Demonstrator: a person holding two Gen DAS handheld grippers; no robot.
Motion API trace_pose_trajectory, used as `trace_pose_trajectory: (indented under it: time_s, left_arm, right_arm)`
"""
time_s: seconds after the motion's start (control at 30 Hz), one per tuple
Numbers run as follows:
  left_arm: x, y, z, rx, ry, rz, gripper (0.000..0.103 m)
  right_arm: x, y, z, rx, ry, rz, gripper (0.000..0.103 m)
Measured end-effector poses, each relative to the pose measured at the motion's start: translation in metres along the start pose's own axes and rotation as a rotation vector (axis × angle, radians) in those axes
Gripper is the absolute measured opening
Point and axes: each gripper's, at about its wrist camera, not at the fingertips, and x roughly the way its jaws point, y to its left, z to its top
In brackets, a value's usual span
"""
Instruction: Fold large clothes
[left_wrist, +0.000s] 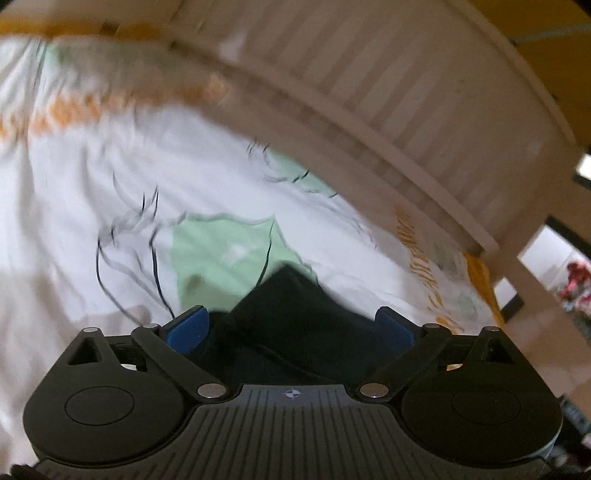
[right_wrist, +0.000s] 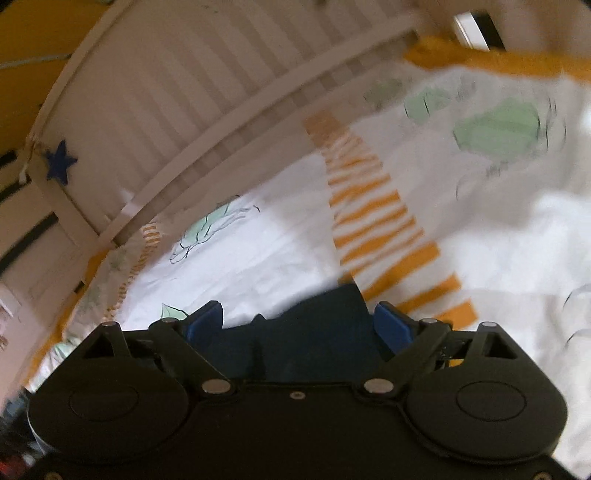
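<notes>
dark garment (left_wrist: 295, 314) corner pointing away, between spread left gripper (left_wrist: 291, 325) fingers

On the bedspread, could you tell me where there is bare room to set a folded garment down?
The white bedspread is bare ahead of the dark garment, up to the slatted bed rail. Seen from the right gripper, the white stretch beside the orange stripes is free too. It is crowded only at the open grippers, where the garment lies between the left gripper fingers.
</notes>
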Motion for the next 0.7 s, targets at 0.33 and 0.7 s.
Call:
trace_pose_trajectory:
  time_s: [0.33, 0.7]
  left_arm:
    - [0.008, -0.073, -0.05, 0.408, 0.123, 0.037, 0.098]
    - [0.079, -0.029, -0.06, 0.316, 0.263, 0.159, 0.103]
  right_arm:
    - [0.003, 0.088, -0.051, -0.486, 0.073, -0.005, 0.101]
    - [0.093, 0.097, -0.068, -0.585, 0.237, -0.164, 0.101]
